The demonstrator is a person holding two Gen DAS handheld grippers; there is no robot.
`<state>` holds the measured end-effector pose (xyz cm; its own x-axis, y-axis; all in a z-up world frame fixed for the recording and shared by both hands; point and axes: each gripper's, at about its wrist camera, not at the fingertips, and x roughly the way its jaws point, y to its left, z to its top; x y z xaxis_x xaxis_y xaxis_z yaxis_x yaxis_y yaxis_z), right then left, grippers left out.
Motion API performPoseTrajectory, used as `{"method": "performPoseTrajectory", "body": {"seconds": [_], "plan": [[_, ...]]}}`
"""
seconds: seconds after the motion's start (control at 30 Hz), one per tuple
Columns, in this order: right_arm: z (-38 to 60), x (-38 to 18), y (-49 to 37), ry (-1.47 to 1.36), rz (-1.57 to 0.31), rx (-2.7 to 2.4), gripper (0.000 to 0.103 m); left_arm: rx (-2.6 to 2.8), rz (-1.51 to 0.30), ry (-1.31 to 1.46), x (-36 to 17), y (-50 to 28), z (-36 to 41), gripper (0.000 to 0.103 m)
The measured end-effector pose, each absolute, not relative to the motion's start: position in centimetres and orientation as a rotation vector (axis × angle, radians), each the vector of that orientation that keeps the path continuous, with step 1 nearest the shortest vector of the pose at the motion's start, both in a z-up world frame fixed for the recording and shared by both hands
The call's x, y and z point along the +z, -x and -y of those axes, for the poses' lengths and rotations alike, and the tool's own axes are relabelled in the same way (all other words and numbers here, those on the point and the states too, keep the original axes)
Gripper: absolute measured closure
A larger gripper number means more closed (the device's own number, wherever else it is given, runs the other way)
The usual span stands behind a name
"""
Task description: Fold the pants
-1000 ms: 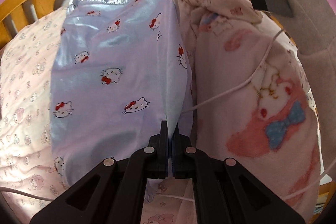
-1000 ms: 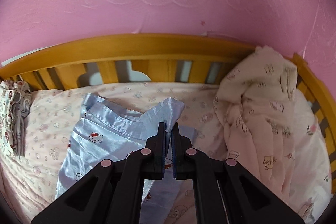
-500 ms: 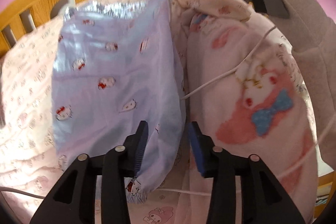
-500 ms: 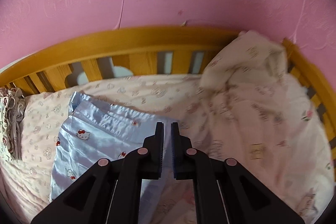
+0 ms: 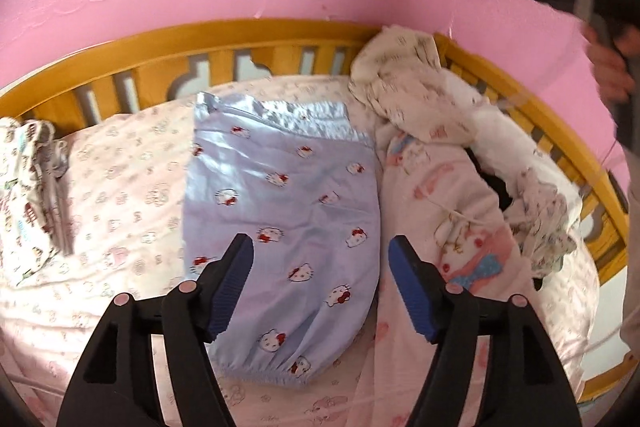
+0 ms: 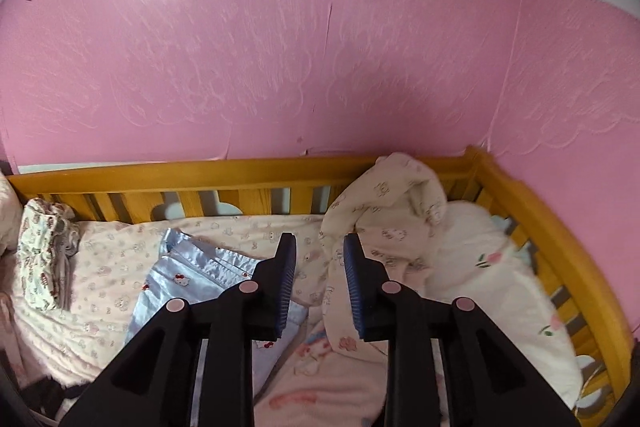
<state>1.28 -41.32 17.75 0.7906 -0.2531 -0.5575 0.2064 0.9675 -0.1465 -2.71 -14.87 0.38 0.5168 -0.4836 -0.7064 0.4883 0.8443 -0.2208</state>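
Left tool (image 5: 320, 259) is spreading apart, jaws wide and nothing pinched between them – it just hangs over the pants (image 5: 280, 227). Right tool (image 6: 320, 259) is also coming apart, a narrower gap so far, and nothing is caught in it either.

The pants are pale blue satin with little cat faces, lying flat on the bed (image 5: 120, 195), folded leg over leg. From the left tool's view the waistband sits at 12 o'clock and the gathered cuff at 6. In the right tool's view they show at about 9 o'clock of the jaws, partly hidden behind the left finger.

At 3 o'clock of the pants, touching their edge, is a pink blanket (image 5: 472, 227) with a bunny print, and a cream cloth (image 5: 404, 79) is heaped at the far corner – up against the wooden rail (image 5: 256, 31). At 9 o'clock, well apart, sits a folded stack (image 5: 28, 195). A hand (image 5: 608, 67) grips the right tool's handle at 2 o'clock.
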Motion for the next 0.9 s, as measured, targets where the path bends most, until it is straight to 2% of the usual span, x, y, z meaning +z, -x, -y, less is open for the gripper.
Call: {"method": "performPoseTrajectory", "body": {"seconds": [0.1,0.37,0.47,0.57,0.8,0.9], "plan": [[40.1,19.5,1.7,0.068,-0.619,-0.202,0.059,-0.549,-0.828,-0.003,1.2,3.2,13.3,0.03],[36.1,22.9,7.7,-0.004,-0.717,0.0,0.055,-0.448,-0.81,0.038,2.0,3.8,9.0,0.03],[34.4,21.6,8.6,-0.051,-0.763,0.057,0.043,-0.436,-0.791,0.041,2.4,4.1,8.6,0.03],[32.3,16.7,7.6,-0.075,-0.864,0.089,0.042,-0.421,-0.797,0.044,2.2,4.0,8.5,0.03],[29.8,0.6,3.5,-0.304,-1.169,0.043,0.044,-0.386,-0.945,0.046,-1.9,2.2,7.9,0.03],[28.7,-3.4,2.3,-0.289,-1.213,0.046,0.045,-0.369,-1.036,0.084,-4.4,0.6,7.1,0.036]]}}
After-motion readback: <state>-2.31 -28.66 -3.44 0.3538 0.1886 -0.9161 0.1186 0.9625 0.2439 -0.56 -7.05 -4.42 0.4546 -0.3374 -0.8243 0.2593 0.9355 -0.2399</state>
